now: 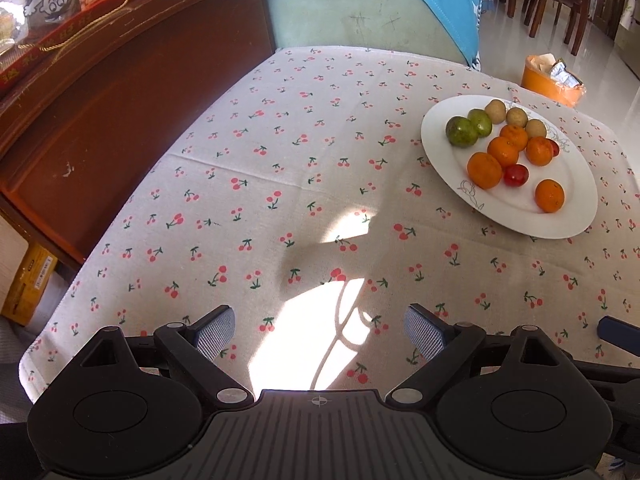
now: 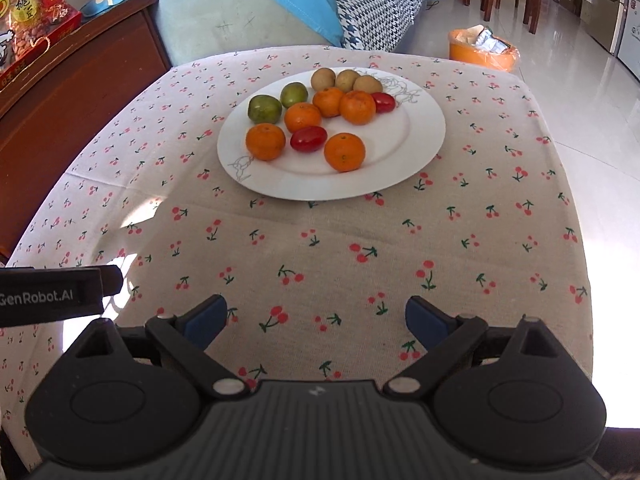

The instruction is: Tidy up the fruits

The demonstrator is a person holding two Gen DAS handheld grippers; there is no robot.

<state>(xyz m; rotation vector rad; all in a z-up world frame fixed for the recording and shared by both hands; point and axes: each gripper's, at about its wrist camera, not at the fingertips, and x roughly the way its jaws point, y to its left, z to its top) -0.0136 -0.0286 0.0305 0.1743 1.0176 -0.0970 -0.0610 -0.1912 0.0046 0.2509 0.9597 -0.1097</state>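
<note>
White plate point(image 2: 416, 136), round and glossy with a thin grey line drawing on its rim, sits in the upper middle of the right wrist view and at the right of the left wrist view point(image 1: 440, 120). On it, five oranges: smooth, dimpled skins, one nearest the camera point(image 2: 344, 151), one at the left point(image 2: 265, 142), three clustered further back around point(image 2: 303, 117). Two glossy red tomatoes, one oval between the front oranges point(image 2: 308, 138), one half hidden behind the back orange point(image 2: 384, 102). Two matte green fruits point(image 2: 265, 109) at the plate's left edge, touching each other. Three small tan-brown round fruits point(image 2: 346, 80) in a row at the far rim.

Beneath the plate, a coarse beige tablecloth point(image 2: 360, 240) printed with red cherries, creased, with bright patches of sunlight in the lower middle of the left wrist view.

Right gripper point(image 2: 316, 316) at the bottom of its frame: black linkages, blue pads, fingers spread wide, nothing between them, well short of the plate. Left gripper point(image 1: 320, 330) likewise wide apart and holding nothing, grey textured pads point(image 1: 216, 330) over a sunlit patch.

Dark wooden cabinet point(image 1: 120, 120) at the left, orange bin point(image 2: 482, 50) on the tiled floor at upper right.
</note>
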